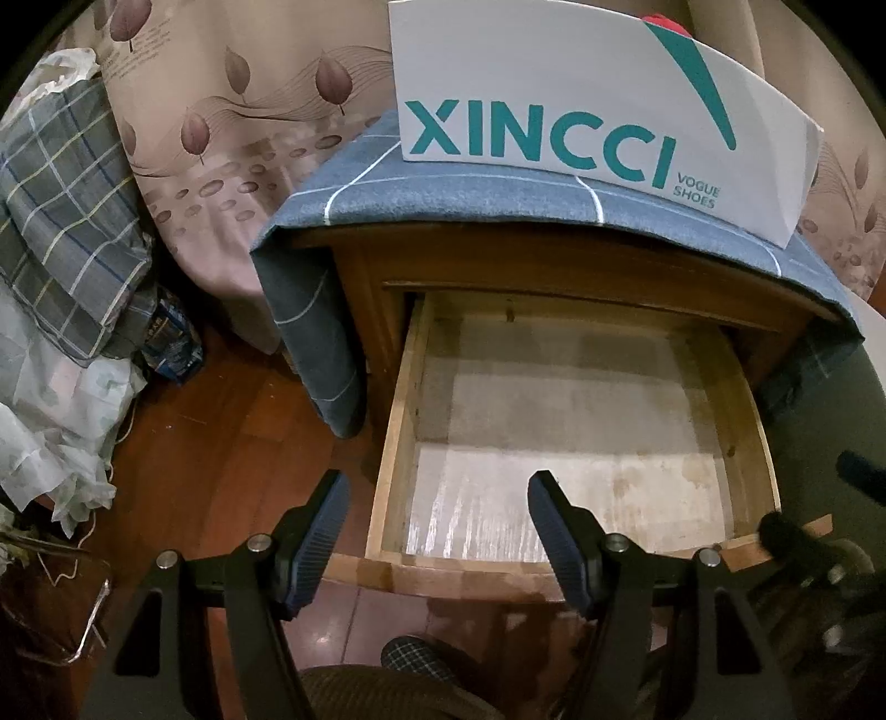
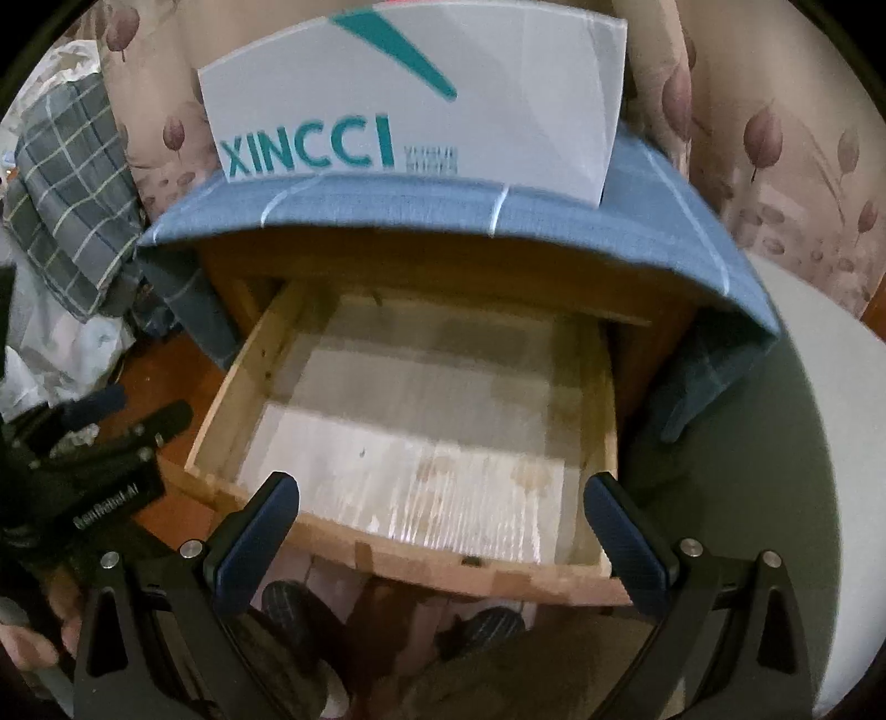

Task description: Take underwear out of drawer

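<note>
Left claw (image 1: 437, 498): its jaws are standing fairly wide with nothing between them. It is hovering over the drawer's (image 1: 387, 454) front left corner, one finger over the floor (image 1: 232, 443), the other over the drawer's bed, and pointing steeply down.

Drawer: it is standing pulled well out of the nightstand (image 1: 376, 260), its long axis running away from both claws toward the cabinet. Only a pale, stained liner (image 1: 554, 443) is showing inside. No underwear is showing in the drawer in either view; the strip under the cabinet top is lying in shade, so I cannot tell whether anything is lying there.

On top of the nightstand a blue cloth (image 1: 498, 194) is draping over the edges, and a white box (image 1: 554, 99) marked XINCCI is standing on it. Something red (image 1: 667, 22) is peeking over the box's rim; what it is, I cannot tell.

Right claw (image 2: 443, 509): its jaws are spread wide and gripping nothing, framing the drawer's front rail (image 2: 421, 565) from above, roughly centred on the opening.

Judgement: the task's thing is not showing where the task puts it. The right claw is sitting squarer to the opening and looks better placed for any reach into the shaded back.
</note>
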Available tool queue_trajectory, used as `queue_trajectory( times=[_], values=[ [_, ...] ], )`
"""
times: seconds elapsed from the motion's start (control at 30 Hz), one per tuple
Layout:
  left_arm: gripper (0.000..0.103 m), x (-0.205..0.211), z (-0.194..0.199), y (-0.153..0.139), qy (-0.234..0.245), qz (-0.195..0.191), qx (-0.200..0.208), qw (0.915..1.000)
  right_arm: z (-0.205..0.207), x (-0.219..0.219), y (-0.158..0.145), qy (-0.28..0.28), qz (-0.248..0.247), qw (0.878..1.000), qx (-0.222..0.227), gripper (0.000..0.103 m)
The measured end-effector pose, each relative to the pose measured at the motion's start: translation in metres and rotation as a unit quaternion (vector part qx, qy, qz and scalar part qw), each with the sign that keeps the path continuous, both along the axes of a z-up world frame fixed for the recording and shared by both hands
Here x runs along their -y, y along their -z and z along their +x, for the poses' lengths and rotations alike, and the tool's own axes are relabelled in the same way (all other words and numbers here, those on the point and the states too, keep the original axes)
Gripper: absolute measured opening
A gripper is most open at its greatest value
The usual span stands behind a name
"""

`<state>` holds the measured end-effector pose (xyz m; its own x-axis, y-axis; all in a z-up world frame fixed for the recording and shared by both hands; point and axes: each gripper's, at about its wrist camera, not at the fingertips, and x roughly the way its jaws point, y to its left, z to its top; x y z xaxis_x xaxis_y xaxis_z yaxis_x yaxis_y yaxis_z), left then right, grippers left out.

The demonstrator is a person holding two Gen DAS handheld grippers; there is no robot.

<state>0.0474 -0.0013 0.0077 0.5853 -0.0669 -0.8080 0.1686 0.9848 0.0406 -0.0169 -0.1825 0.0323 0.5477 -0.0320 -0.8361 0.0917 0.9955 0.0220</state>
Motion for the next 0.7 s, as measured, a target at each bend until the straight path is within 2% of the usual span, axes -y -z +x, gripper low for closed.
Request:
queue_trajectory(
  times=[0.2, 0.7],
  values=[
    [0.069, 0.003, 0.000, 0.000, 0.003, 0.001, 0.000, 1.0000, -0.002, -0.005, 0.017, -0.008, 0.001, 1.000, -0.019, 0.102],
    [0.069, 0.005, 0.000, 0.001, 0.013, 0.001, -0.003, 0.9999, 0.000, -0.011, 0.025, -0.020, -0.008, 0.999, -0.034, 0.102]
  ],
)
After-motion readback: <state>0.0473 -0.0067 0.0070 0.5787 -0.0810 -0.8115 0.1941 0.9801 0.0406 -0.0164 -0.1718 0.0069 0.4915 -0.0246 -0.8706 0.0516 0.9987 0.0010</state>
